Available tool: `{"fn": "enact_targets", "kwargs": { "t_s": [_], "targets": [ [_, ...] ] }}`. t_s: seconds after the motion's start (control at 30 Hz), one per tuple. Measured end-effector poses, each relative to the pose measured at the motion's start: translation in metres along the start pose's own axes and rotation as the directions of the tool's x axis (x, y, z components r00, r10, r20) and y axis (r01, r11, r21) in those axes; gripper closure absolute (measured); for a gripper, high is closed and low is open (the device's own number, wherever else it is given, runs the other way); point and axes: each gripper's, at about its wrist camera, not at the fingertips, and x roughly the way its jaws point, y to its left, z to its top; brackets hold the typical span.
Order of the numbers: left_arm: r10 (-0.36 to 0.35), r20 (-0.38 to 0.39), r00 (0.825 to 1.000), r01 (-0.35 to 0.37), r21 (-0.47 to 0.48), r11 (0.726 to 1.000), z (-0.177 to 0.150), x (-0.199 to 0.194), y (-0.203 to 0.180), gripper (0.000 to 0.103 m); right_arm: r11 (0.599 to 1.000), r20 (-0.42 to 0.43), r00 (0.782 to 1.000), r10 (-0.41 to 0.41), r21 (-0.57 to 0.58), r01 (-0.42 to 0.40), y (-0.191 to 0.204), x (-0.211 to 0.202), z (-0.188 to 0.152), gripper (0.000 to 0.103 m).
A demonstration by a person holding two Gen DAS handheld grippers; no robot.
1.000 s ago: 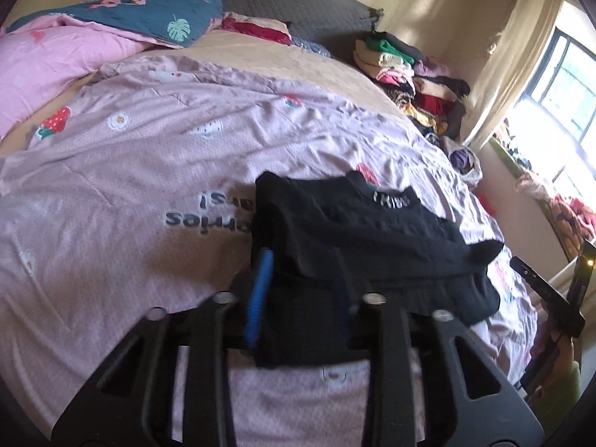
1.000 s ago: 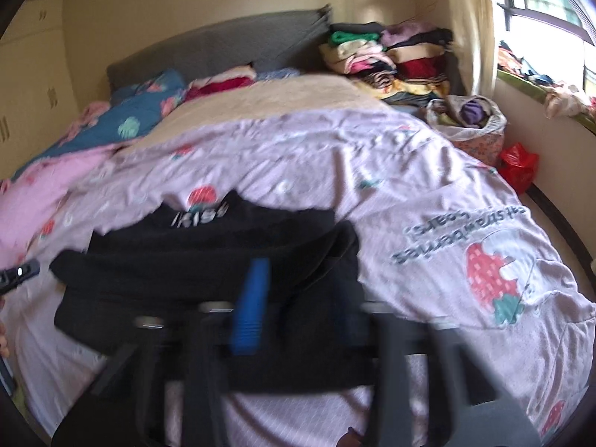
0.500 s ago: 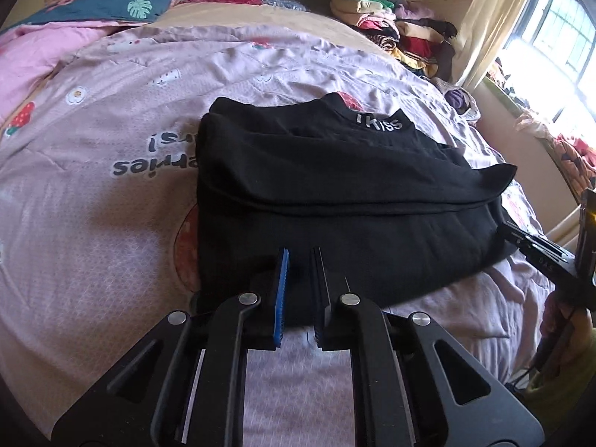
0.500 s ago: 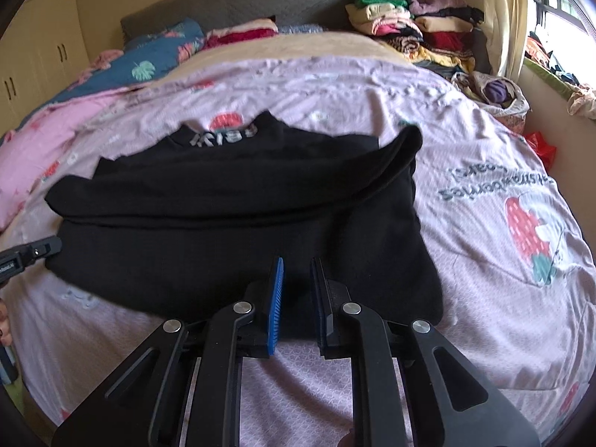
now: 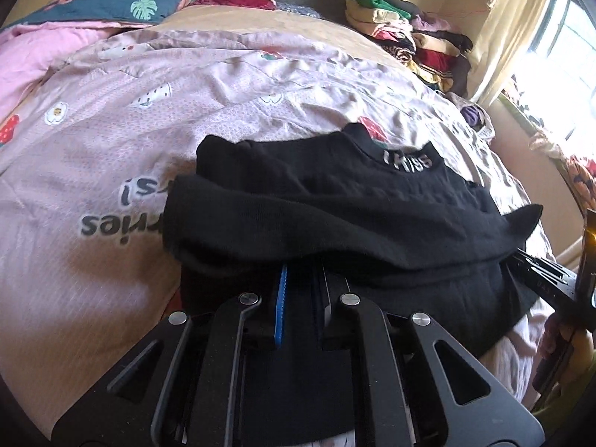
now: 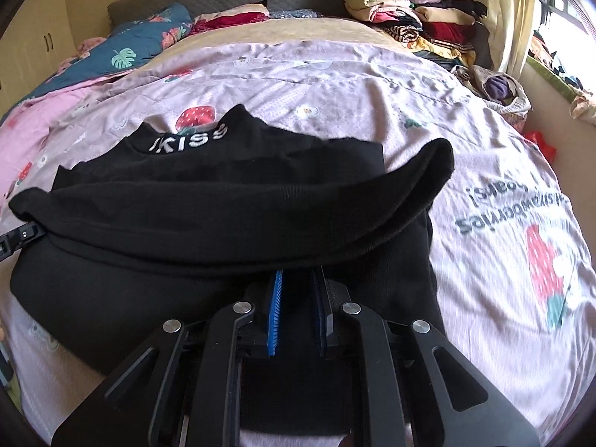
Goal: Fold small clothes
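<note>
On the bed (image 5: 111,171): black top (image 5: 335,201) lies flat on the pink strawberry quilt, sleeve folded across its body, collar at the far end.
Left tongs (image 5: 301,279): pinching the top's near hem, tips under the sleeve fold.
Right tongs (image 6: 298,283): likewise pinching the near hem, beside the sleeve cuff.

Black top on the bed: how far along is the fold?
Done: both sleeves of the black top lie folded across its body, collar lettering still showing. In hand: the left gripper and the right gripper are each shut on the near hem, fabric between the fingers. Left: bringing the hem up to the collar, then probably moving it to the pile of folded clothes at the head of the bed.
</note>
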Motion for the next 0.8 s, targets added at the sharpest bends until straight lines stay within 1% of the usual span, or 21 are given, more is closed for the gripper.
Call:
{"fn": "enact_targets", "kwargs": {
  "t_s": [0.13,0.2,0.27,0.33,0.43,0.47,0.5,0.53,0.57,0.6,0.63,0.67,0.7,0.73,0.8],
  "targets": [
    [-0.002,0.022,1.000,0.003,-0.042,0.999,0.015,0.004,0.006,0.098,1.000,0.009,1.000,0.000,0.016,0.000,-0.008,0.009,0.016,0.089],
    [0.000,0.040,0.999,0.002,-0.063,0.998,0.023,0.004,0.010,0.097,1.000,0.015,1.000,-0.015,0.024,0.014,-0.013,0.011,0.024,0.089],
    [0.010,0.068,0.998,-0.004,-0.088,0.996,0.032,0.000,0.016,0.093,0.999,0.021,1.000,-0.023,0.040,0.022,-0.019,0.013,0.032,0.089],
    [0.020,0.093,0.995,-0.010,-0.102,0.995,0.040,-0.005,0.020,0.091,0.998,0.028,0.999,-0.035,0.051,0.034,-0.027,0.012,0.038,0.089],
    [0.037,0.141,0.989,-0.019,-0.126,0.992,0.050,-0.016,0.030,0.085,0.996,0.047,0.997,-0.059,0.070,0.056,-0.041,0.008,0.042,0.088],
    [0.043,0.148,0.988,-0.024,-0.133,0.991,0.052,-0.018,0.032,0.085,0.995,0.050,0.997,-0.064,0.077,0.060,-0.044,0.008,0.042,0.088],
    [0.051,0.155,0.987,-0.029,-0.146,0.989,0.053,-0.020,0.037,0.085,0.993,0.056,0.996,-0.073,0.096,0.067,-0.052,0.006,0.042,0.084],
    [0.056,0.156,0.986,-0.032,-0.154,0.988,0.054,-0.021,0.041,0.084,0.992,0.060,0.995,-0.078,0.107,0.072,-0.054,0.005,0.040,0.077],
    [0.067,0.155,0.986,-0.041,-0.164,0.986,0.053,-0.021,0.046,0.083,0.991,0.061,0.995,-0.081,0.116,0.073,-0.057,0.004,0.039,0.074],
    [0.076,0.153,0.985,-0.049,-0.171,0.984,0.052,-0.021,0.049,0.082,0.990,0.059,0.995,-0.083,0.119,0.076,-0.060,0.005,0.038,0.066],
    [0.085,0.144,0.986,-0.059,-0.179,0.982,0.051,-0.018,0.052,0.079,0.989,0.054,0.994,-0.094,0.116,0.087,-0.063,0.006,0.038,0.058],
    [0.089,0.131,0.987,-0.064,-0.186,0.981,0.050,-0.015,0.055,0.071,0.990,0.052,0.994,-0.096,0.112,0.090,-0.063,0.007,0.038,0.055],
    [0.094,0.110,0.989,-0.072,-0.192,0.979,0.048,-0.010,0.058,0.066,0.991,0.048,0.994,-0.094,0.105,0.089,-0.063,0.009,0.038,0.053],
    [0.093,0.089,0.992,-0.074,-0.195,0.978,0.046,-0.005,0.059,0.062,0.992,0.037,0.995,-0.091,0.093,0.087,-0.063,0.014,0.039,0.047],
    [0.070,0.068,0.995,-0.056,-0.198,0.979,0.044,0.004,0.060,0.062,0.992,0.021,0.995,-0.102,0.081,0.100,-0.062,0.022,0.041,0.044]
  ]
}}
